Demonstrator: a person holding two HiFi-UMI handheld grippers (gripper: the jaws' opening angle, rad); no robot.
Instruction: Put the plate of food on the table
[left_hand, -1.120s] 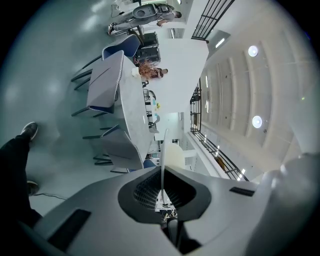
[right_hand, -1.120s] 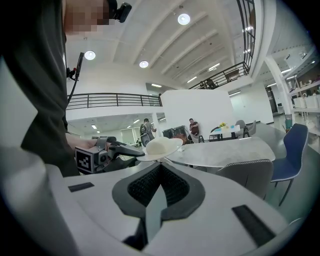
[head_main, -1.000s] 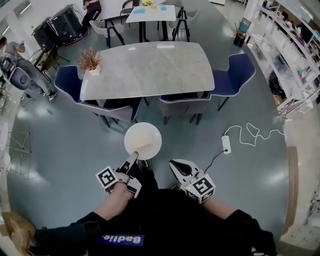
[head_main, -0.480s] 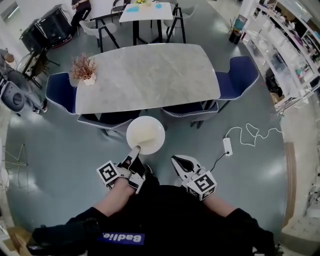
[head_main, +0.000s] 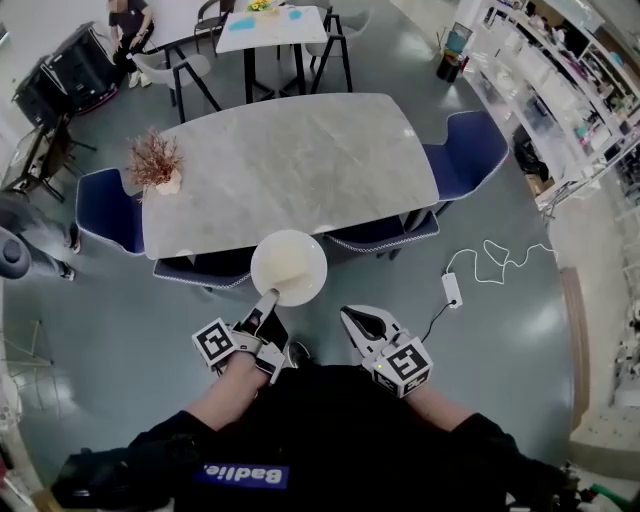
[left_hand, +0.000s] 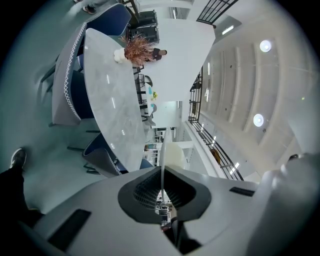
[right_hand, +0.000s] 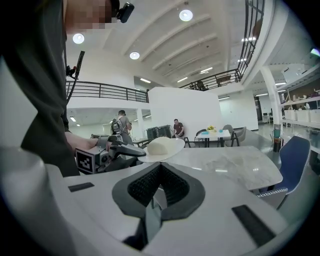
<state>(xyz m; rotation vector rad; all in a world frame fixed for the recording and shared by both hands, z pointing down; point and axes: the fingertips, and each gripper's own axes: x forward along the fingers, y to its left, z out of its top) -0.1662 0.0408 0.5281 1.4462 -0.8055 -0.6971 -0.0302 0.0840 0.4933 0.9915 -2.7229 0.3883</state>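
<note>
A white plate (head_main: 288, 267) with a pale mound of food hangs in the air, just over the near edge of the grey marble table (head_main: 300, 150). My left gripper (head_main: 268, 298) is shut on the plate's near rim. In the left gripper view the plate (left_hand: 162, 150) shows edge-on, pinched between the jaws of the left gripper (left_hand: 161, 170). My right gripper (head_main: 352, 318) hangs to the right of the plate, apart from it, shut and empty. In the right gripper view, beyond the closed right gripper (right_hand: 161, 166), the plate (right_hand: 160, 147) shows level, with the table (right_hand: 230, 165) behind it.
Two blue chairs (head_main: 205, 268) (head_main: 385, 228) are tucked in at the table's near side, with others at its ends (head_main: 465, 155). A dried plant in a white pot (head_main: 155, 165) stands on the table's left end. A power strip with white cable (head_main: 450, 290) lies on the floor.
The table has drawn nearer in the head view, and the plate now overlaps its near edge. The left gripper keeps its hold on the rim. The right gripper stays beside it.
</note>
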